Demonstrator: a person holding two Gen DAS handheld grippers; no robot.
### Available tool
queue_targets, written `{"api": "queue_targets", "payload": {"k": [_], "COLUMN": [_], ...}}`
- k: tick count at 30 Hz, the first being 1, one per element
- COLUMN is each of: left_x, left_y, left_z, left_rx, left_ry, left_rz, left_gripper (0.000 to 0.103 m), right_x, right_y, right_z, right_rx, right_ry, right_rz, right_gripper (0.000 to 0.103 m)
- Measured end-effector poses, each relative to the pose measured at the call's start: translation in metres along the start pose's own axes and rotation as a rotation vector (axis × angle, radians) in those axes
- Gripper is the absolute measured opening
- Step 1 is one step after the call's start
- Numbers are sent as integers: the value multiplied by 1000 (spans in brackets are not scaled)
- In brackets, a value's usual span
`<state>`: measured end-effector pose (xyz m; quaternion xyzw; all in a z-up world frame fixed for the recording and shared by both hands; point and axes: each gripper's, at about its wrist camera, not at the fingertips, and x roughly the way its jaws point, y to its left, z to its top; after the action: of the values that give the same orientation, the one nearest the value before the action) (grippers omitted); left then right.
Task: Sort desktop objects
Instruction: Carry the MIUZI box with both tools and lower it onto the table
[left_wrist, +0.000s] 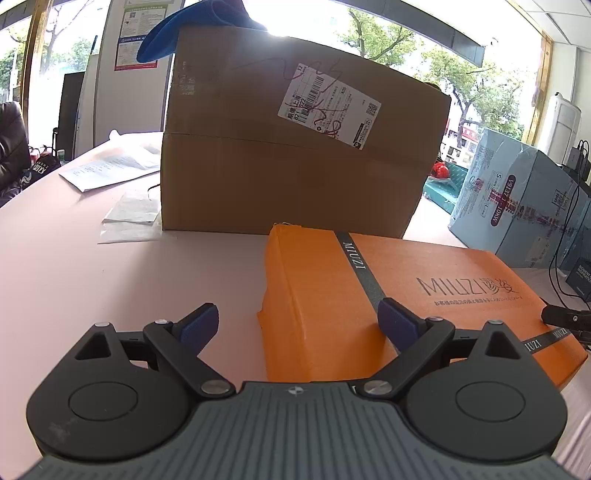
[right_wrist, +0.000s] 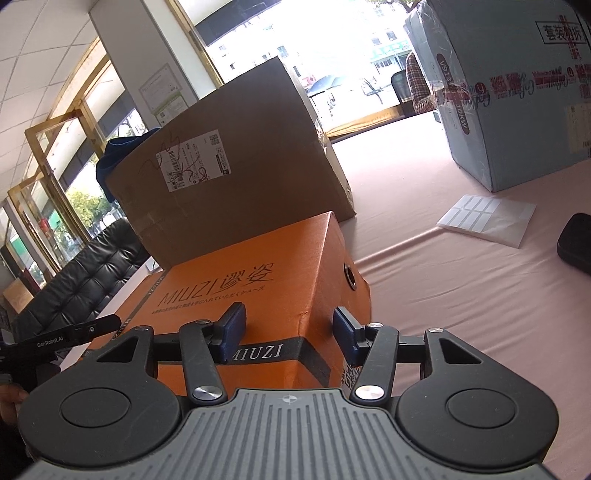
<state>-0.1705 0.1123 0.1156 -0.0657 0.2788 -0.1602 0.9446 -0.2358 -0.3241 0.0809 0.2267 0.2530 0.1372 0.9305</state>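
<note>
Sitting on the pink table (left_wrist: 55, 277), the orange shoe box (left_wrist: 424, 280) marked MIUZI is the thing both tools have closed in on, and it lies just in front of the big brown carton (left_wrist: 295, 147), near its base.

The left gripper (left_wrist: 299, 325) has its blue pads (left_wrist: 199, 326) spread wide. One pad is over the bare table beside the orange shoe box's end, and the other is over the lid near the grey band (left_wrist: 360, 269). Neither pad is visibly pressing the cardboard.

The right gripper (right_wrist: 290, 332) is also spread, straddling a near corner of the orange shoe box (right_wrist: 258, 288): one finger over the lid, the other beside the end wall with the metal eyelet (right_wrist: 350, 276). Whether either finger touches the box, I cannot tell.

On top of the brown carton (right_wrist: 251, 155) lies a blue cloth (left_wrist: 184, 33), hanging over its edge. Beside the orange shoe box, on the side away from the eyelet wall, loose papers (left_wrist: 110, 166) lie on the table. On the eyelet side, well apart from it, stand a pale blue carton (right_wrist: 509, 103) and a white sheet of labels (right_wrist: 487, 218).
</note>
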Motion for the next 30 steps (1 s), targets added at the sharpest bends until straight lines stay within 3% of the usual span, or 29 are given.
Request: {"api": "queue_targets", "payload": {"k": [4, 8, 13, 16, 22, 26, 30], "left_x": [1, 15, 27, 30, 32, 27, 17], "left_y": [5, 17, 11, 11, 11, 13, 13], "left_z": [3, 8, 10, 11, 12, 10, 10], "left_rx": [-45, -156, -182, -186, -194, -191, -180], "left_ry": [35, 180, 245, 256, 268, 251, 213], "left_rz": [-58, -231, -244, -246, -251, -242, -215], "left_gripper": [97, 103, 103, 103, 103, 101, 86], "right_x": [2, 4, 4, 0, 8, 16, 13], "right_y": [-10, -22, -24, -13, 8, 16, 8], "right_z": [2, -5, -5, 1, 5, 1, 1], "right_rx": [98, 225, 266, 175, 38, 9, 66], "right_ry": [16, 24, 15, -24, 10, 38, 13], "right_rz": [0, 48, 82, 59, 45, -12, -25], "right_gripper": [66, 93, 95, 102, 100, 80, 64]}}
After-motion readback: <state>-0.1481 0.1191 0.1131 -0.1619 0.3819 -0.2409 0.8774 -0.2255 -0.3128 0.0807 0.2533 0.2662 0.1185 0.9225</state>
